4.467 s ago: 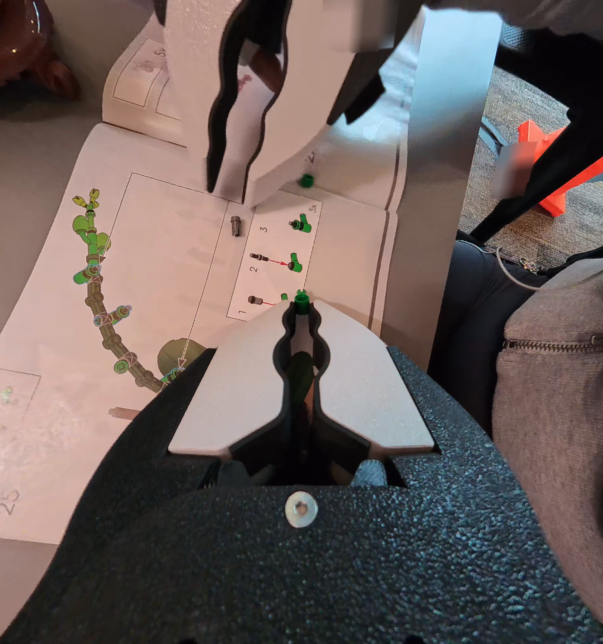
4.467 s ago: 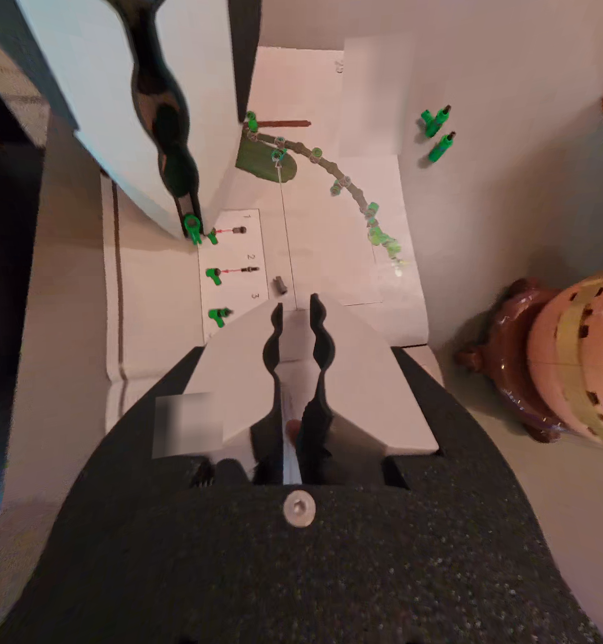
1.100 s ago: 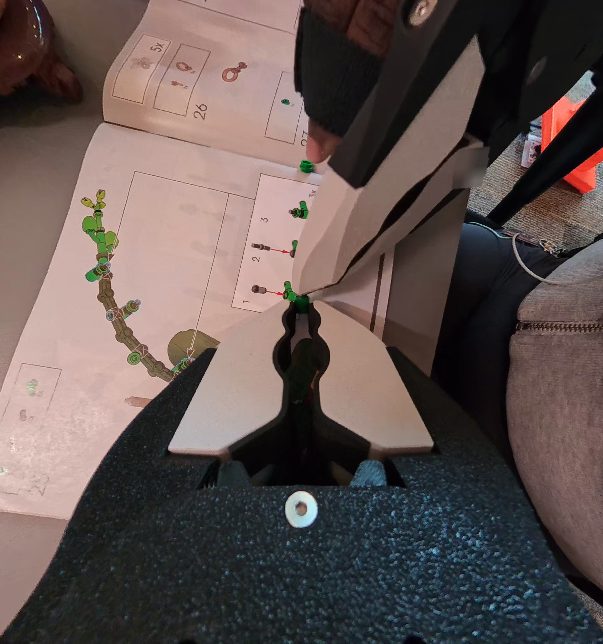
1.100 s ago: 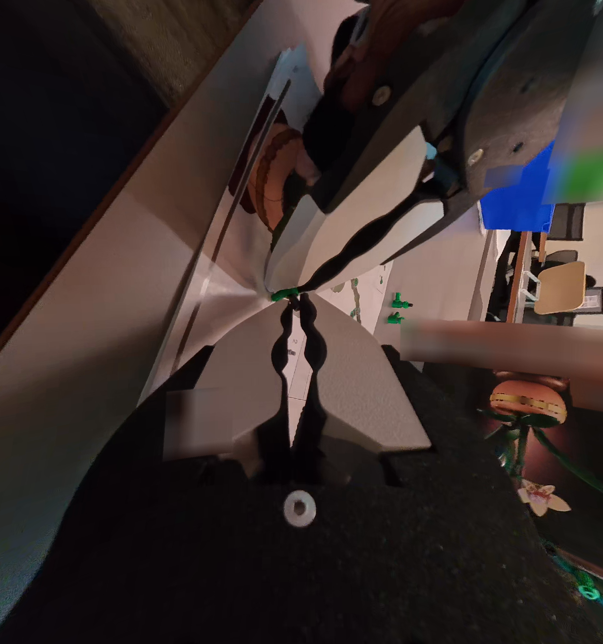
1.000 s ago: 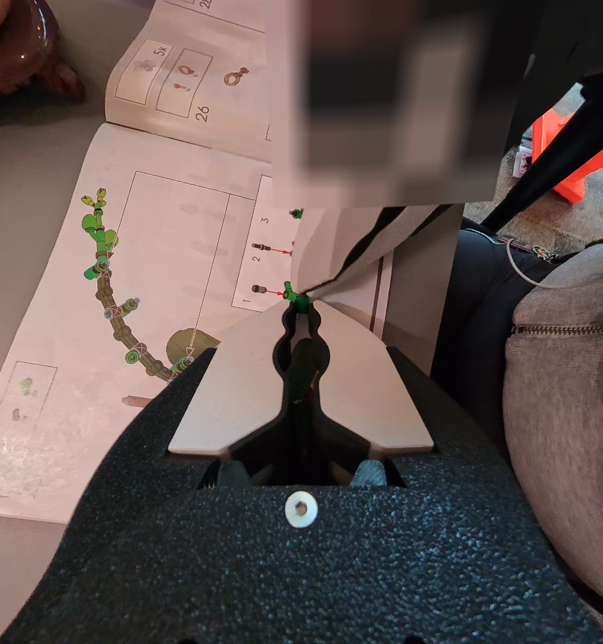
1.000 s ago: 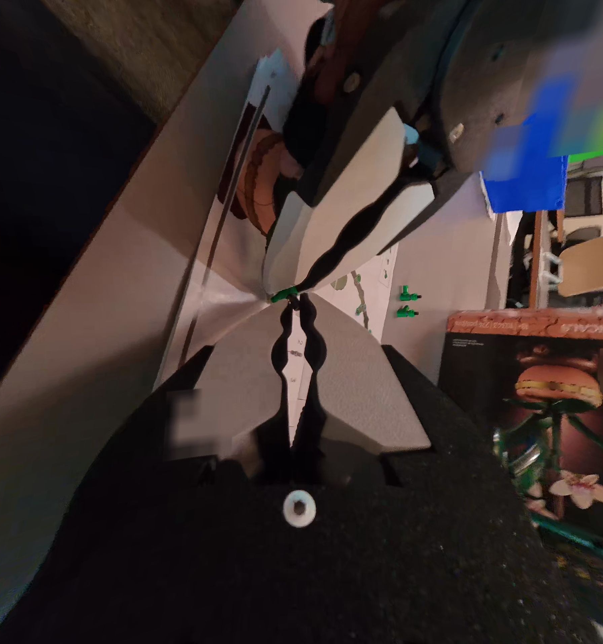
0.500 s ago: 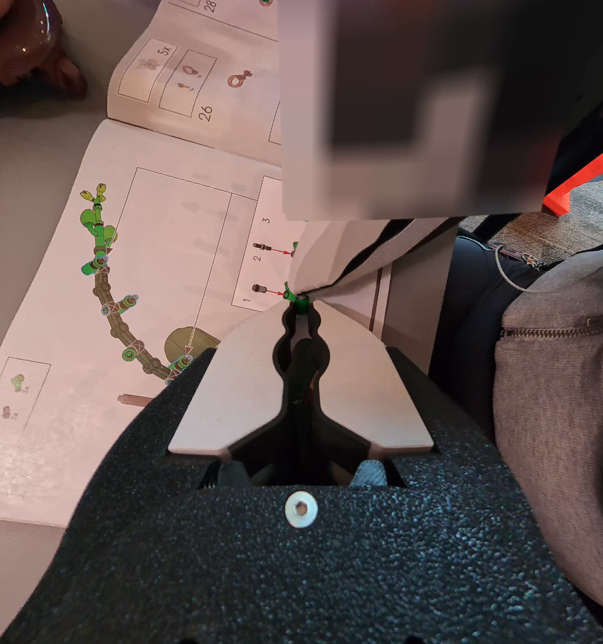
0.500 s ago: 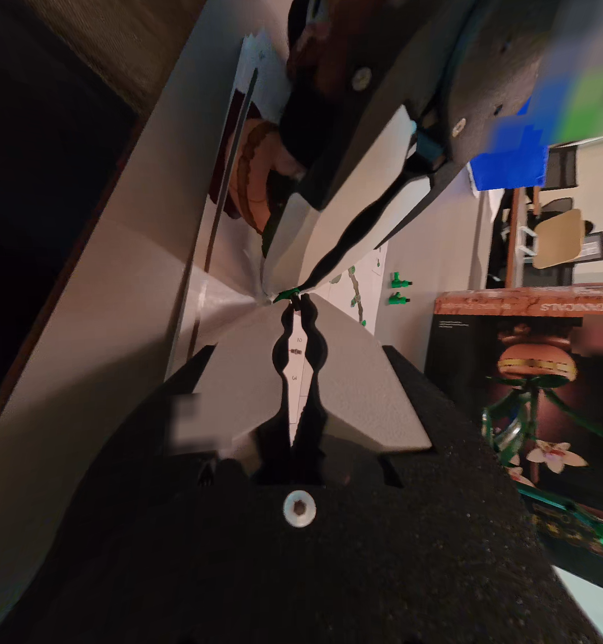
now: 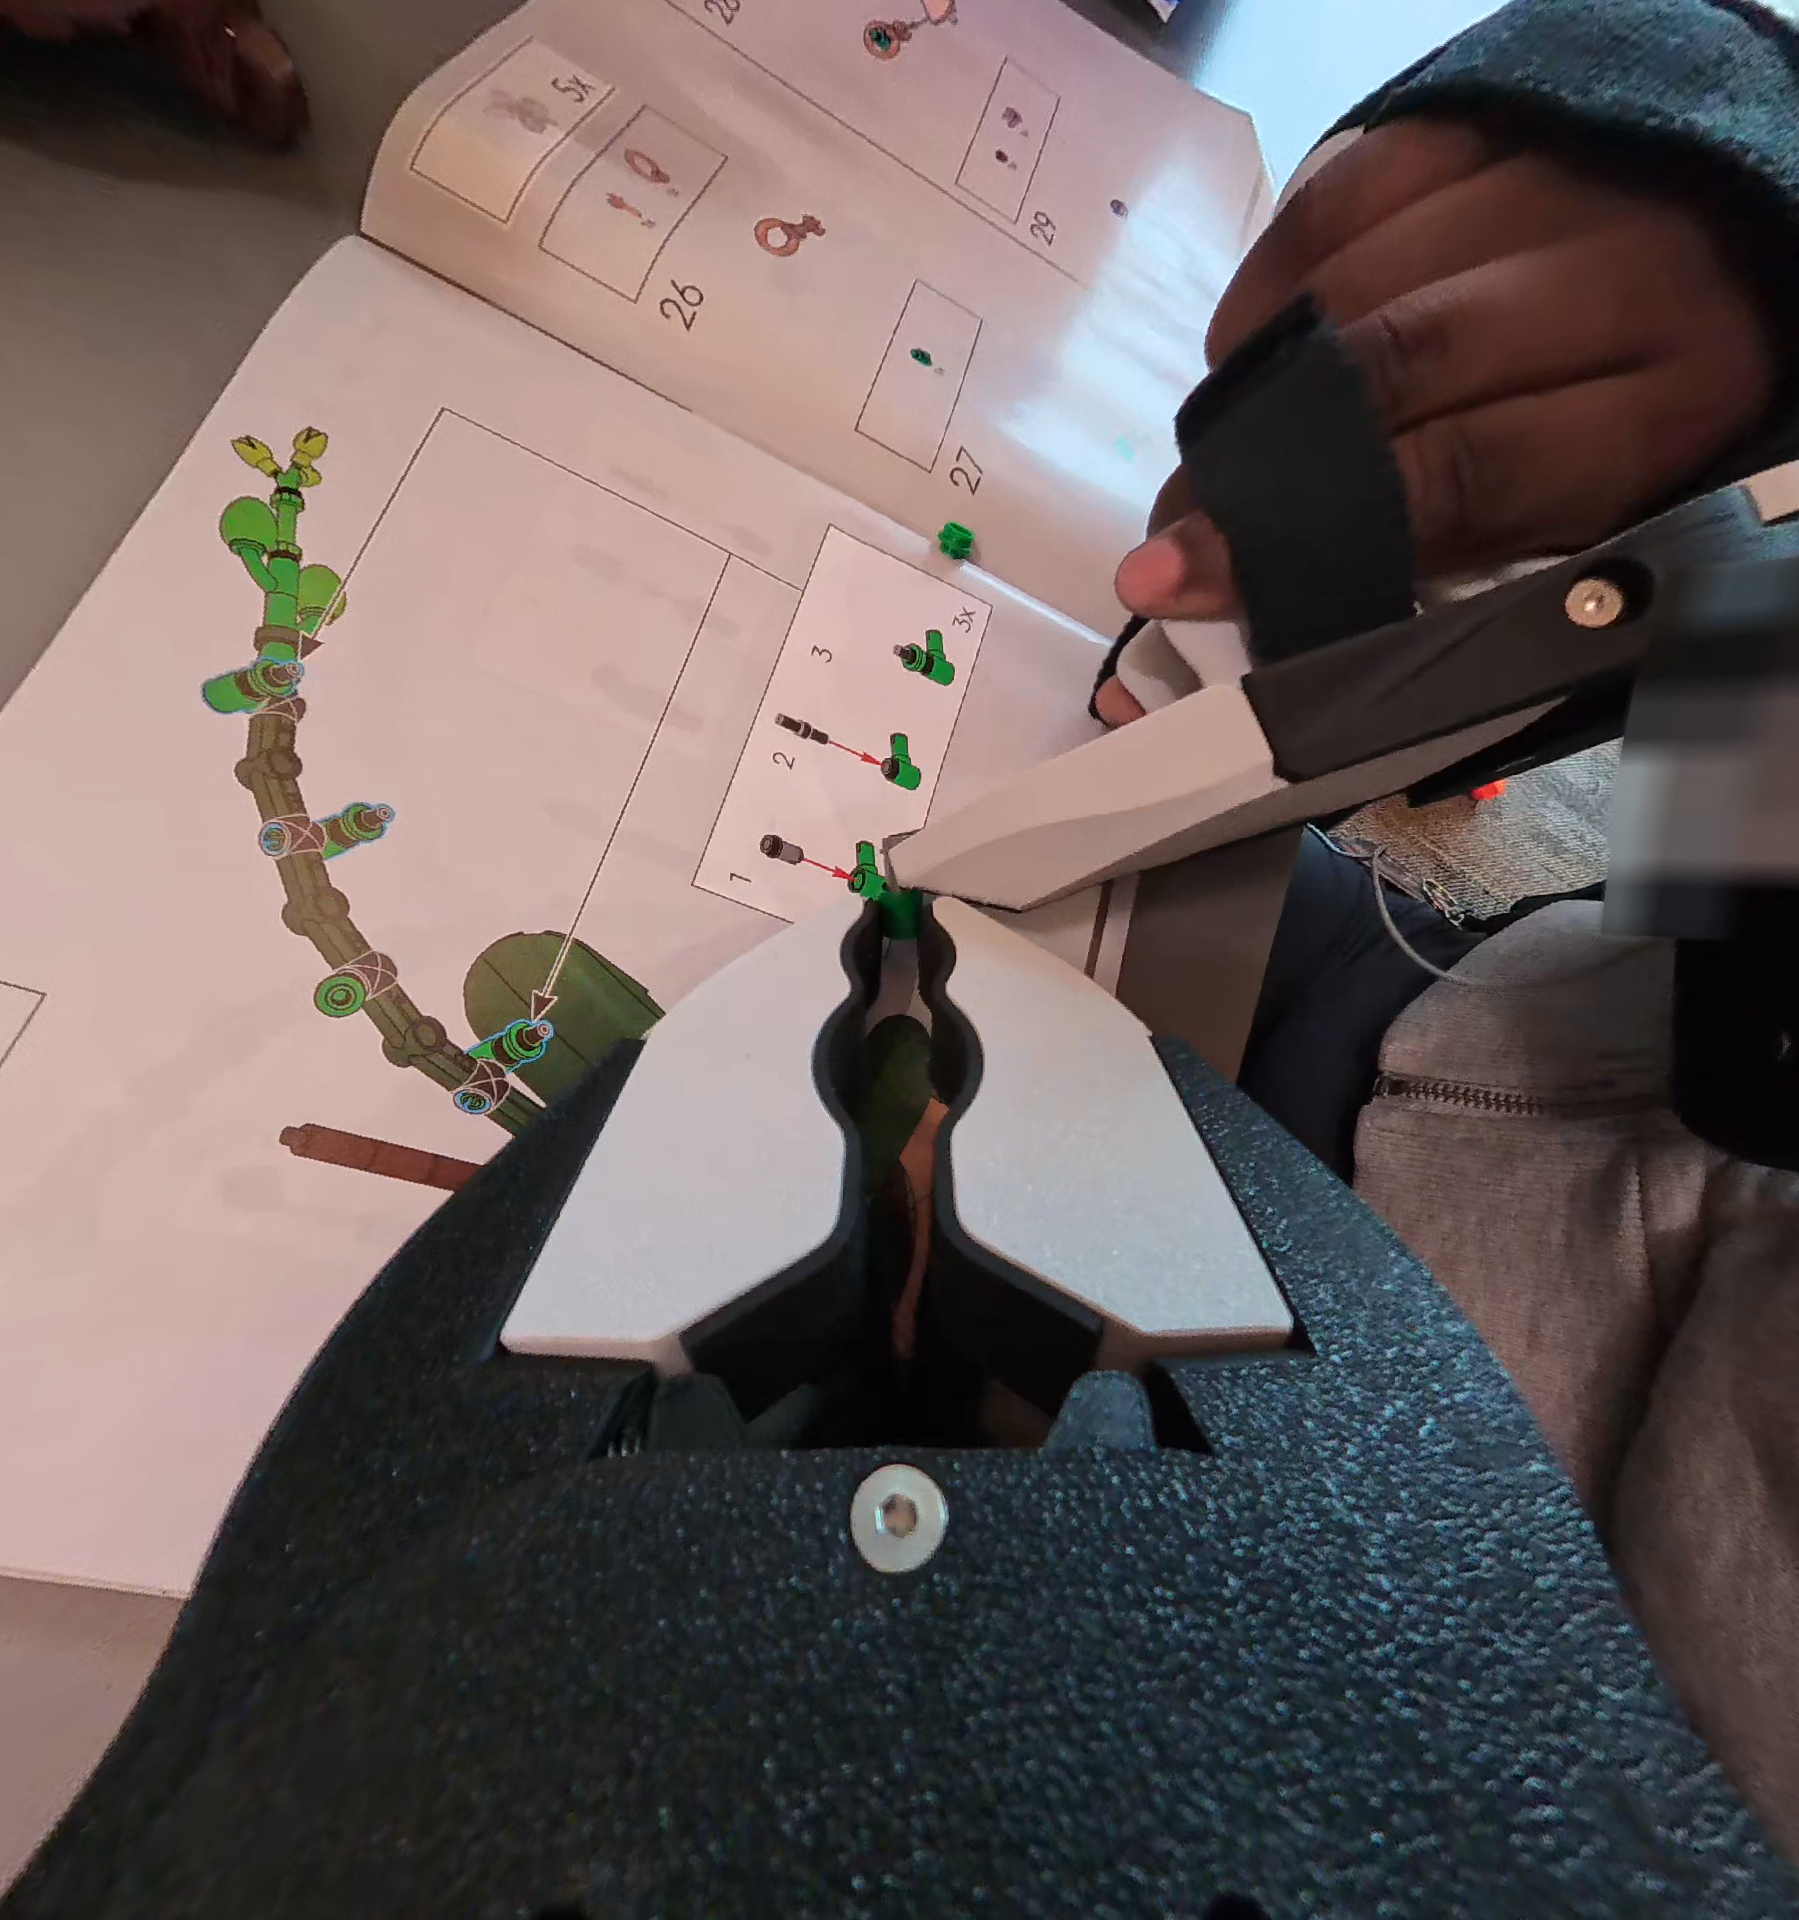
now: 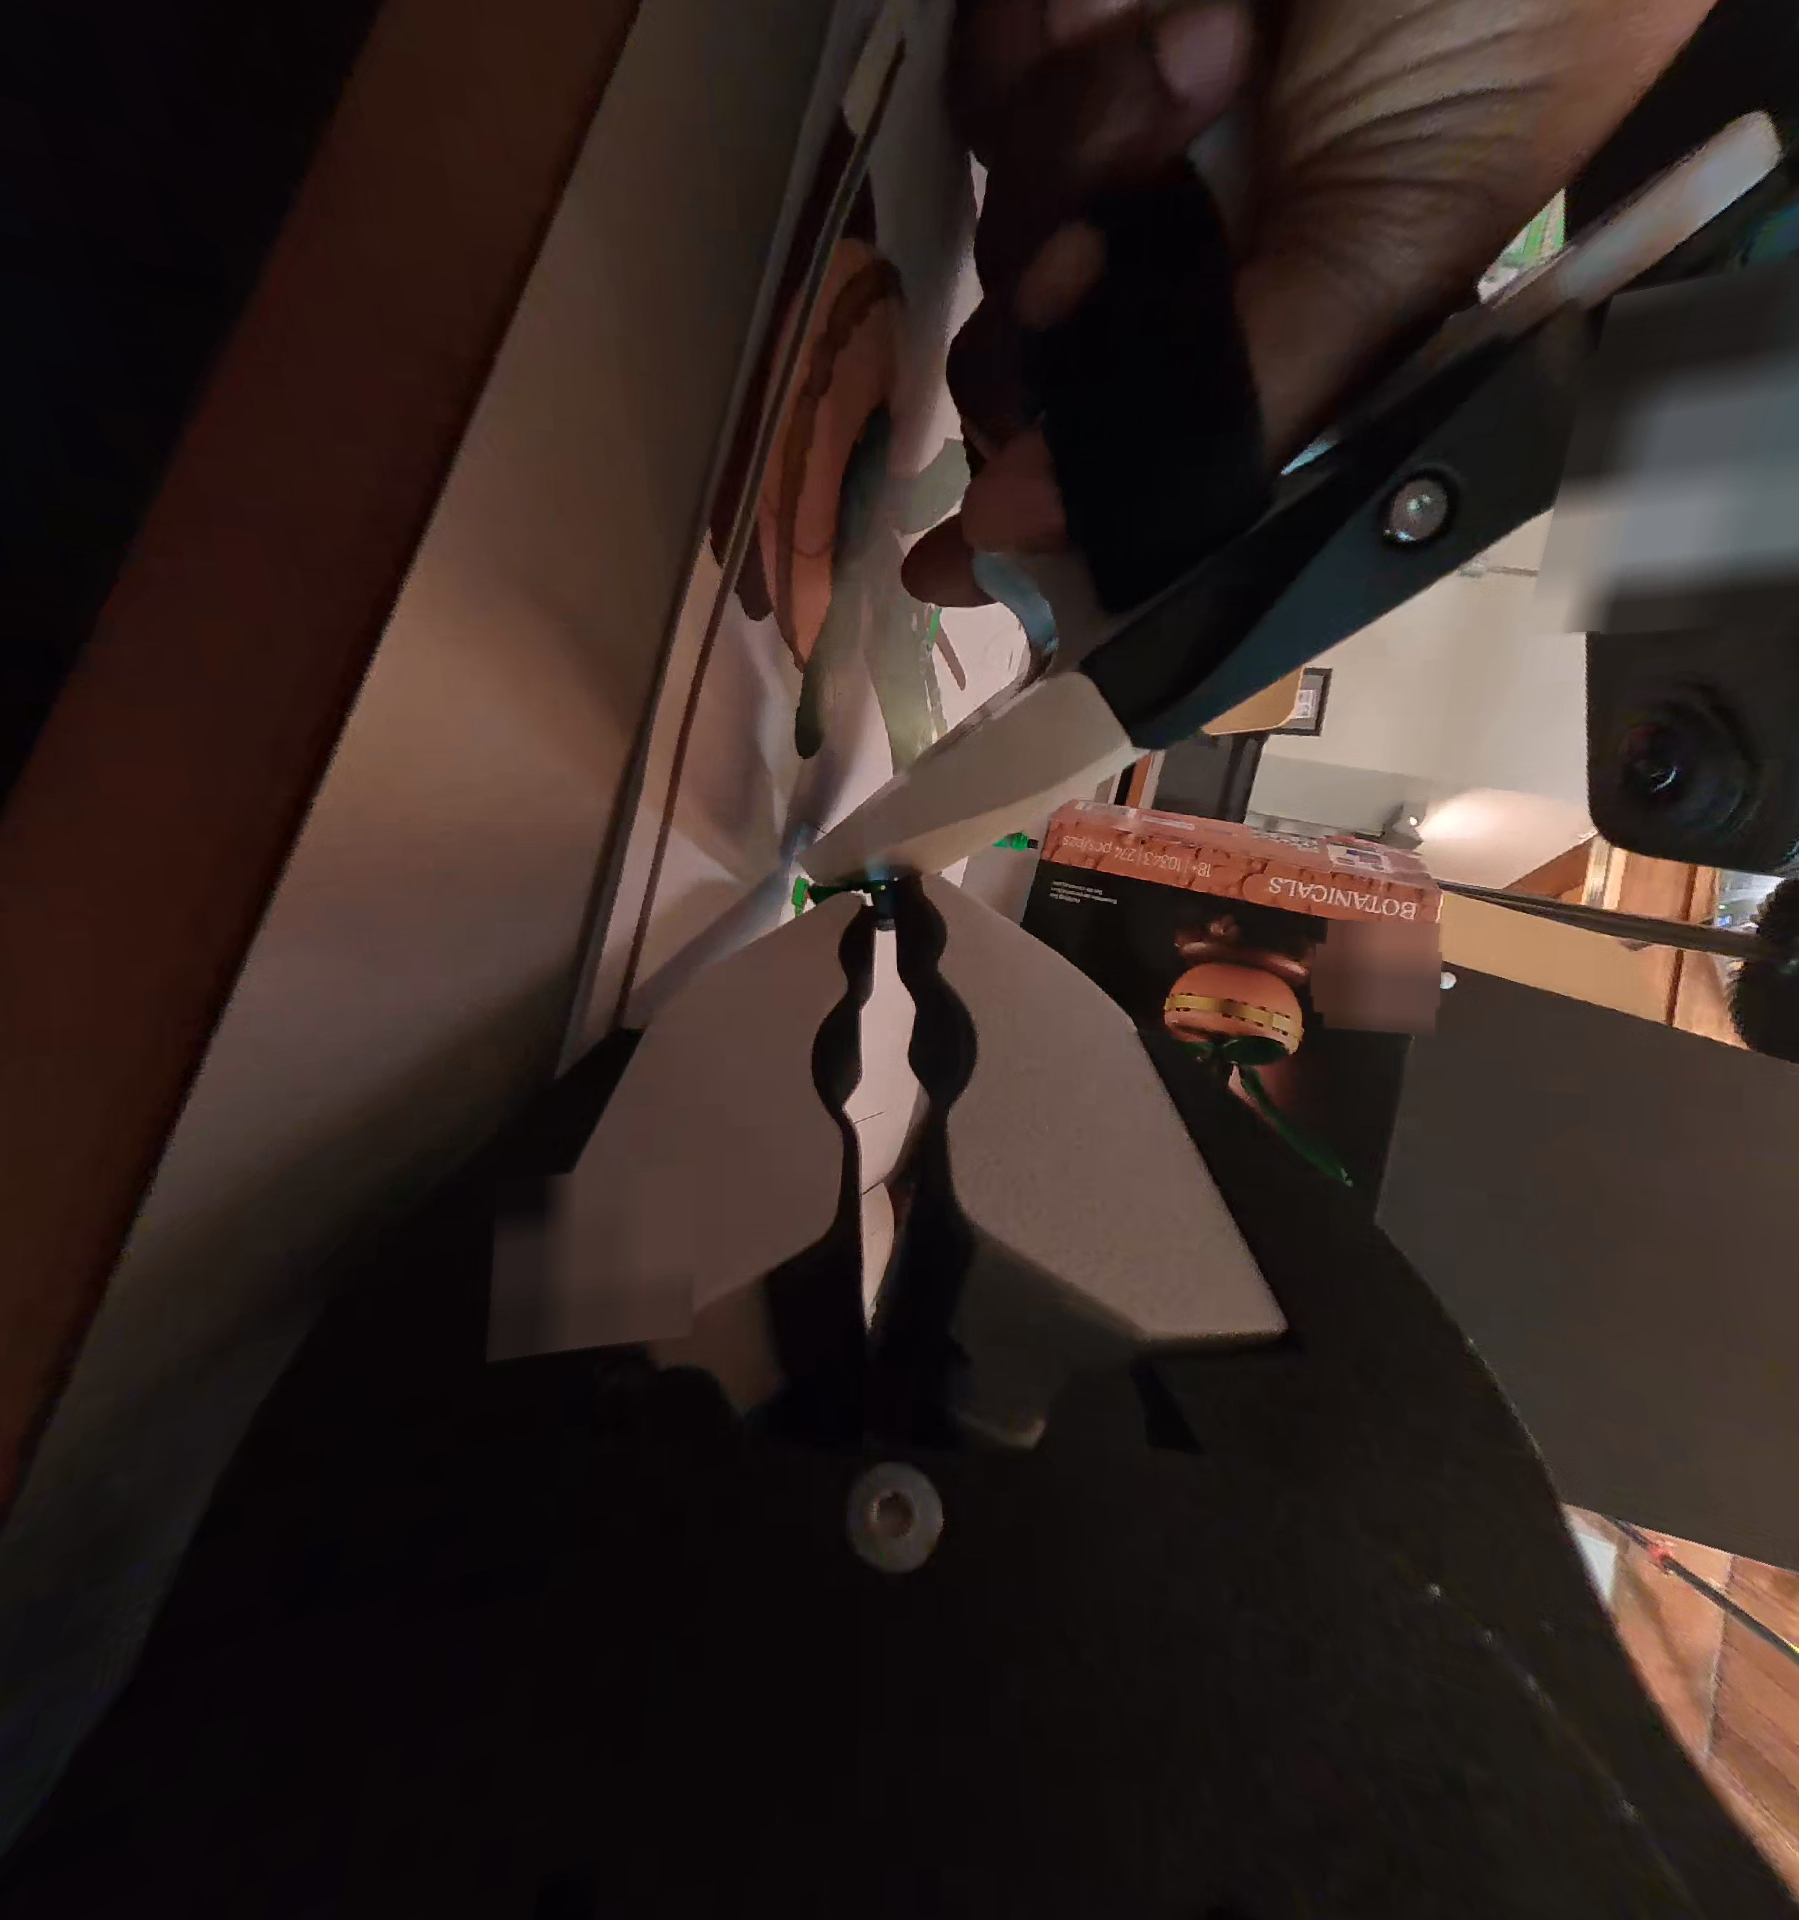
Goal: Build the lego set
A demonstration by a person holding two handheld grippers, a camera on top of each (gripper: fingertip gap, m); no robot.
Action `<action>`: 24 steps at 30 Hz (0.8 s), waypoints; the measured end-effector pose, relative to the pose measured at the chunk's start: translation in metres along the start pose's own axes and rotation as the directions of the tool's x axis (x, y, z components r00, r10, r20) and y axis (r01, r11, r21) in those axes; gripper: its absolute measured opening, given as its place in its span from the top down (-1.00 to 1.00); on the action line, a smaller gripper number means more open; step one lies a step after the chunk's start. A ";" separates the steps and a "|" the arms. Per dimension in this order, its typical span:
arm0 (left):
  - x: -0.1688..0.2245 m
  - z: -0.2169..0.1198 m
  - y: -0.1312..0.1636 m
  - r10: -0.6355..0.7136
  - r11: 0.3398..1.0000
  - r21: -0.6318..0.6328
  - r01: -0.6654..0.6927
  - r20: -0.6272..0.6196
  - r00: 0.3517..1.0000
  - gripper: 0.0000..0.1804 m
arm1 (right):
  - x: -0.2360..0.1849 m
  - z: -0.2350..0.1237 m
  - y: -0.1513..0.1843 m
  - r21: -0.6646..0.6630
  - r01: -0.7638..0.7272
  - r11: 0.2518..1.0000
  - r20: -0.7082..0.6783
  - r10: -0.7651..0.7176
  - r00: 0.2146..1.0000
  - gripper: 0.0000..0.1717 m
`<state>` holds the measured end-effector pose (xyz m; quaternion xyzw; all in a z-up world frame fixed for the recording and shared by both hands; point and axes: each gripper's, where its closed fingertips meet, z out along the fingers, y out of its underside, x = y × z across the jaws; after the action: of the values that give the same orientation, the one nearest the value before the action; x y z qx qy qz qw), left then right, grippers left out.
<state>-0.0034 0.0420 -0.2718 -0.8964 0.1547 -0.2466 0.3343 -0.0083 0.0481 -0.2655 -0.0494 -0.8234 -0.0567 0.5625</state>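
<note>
Now | left tongs (image 9: pixel 896 914) clamped on small green piece (image 9: pixel 896 910) | right tongs (image 10: pixel 882 902) nipping a dark pin (image 10: pixel 880 902), tips meeting above open booklet (image 9: pixel 521 582) near worktop (image 9: pixel 64 270) edge

My left tongs (image 9: pixel 897 914) sit over the open booklet (image 9: pixel 521 582), which lies on the table (image 9: pixel 33 260), and pinch a small connector piece (image 9: pixel 897 906) at their tips. My right tongs (image 9: pixel 900 847) come in from 2 o'clock, tips touching that piece. A loose stud (image 9: pixel 956 539) rests on the booklet at 12 o'clock, beyond both. From my right tongs' side, a box (image 10: pixel 1238 966) stands at 3 o'clock, behind the tips.
</note>
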 end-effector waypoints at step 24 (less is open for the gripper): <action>0.000 0.000 0.002 0.131 0.991 -0.047 -0.129 0.045 0.990 0.93 | -0.003 -0.001 0.021 0.096 -0.599 0.795 0.480 0.490 0.728 0.89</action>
<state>-0.0044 0.0403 -0.2732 -0.8972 0.2101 -0.1992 0.3336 -0.0031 0.0691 -0.2676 -0.2324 -0.8752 0.2262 0.3591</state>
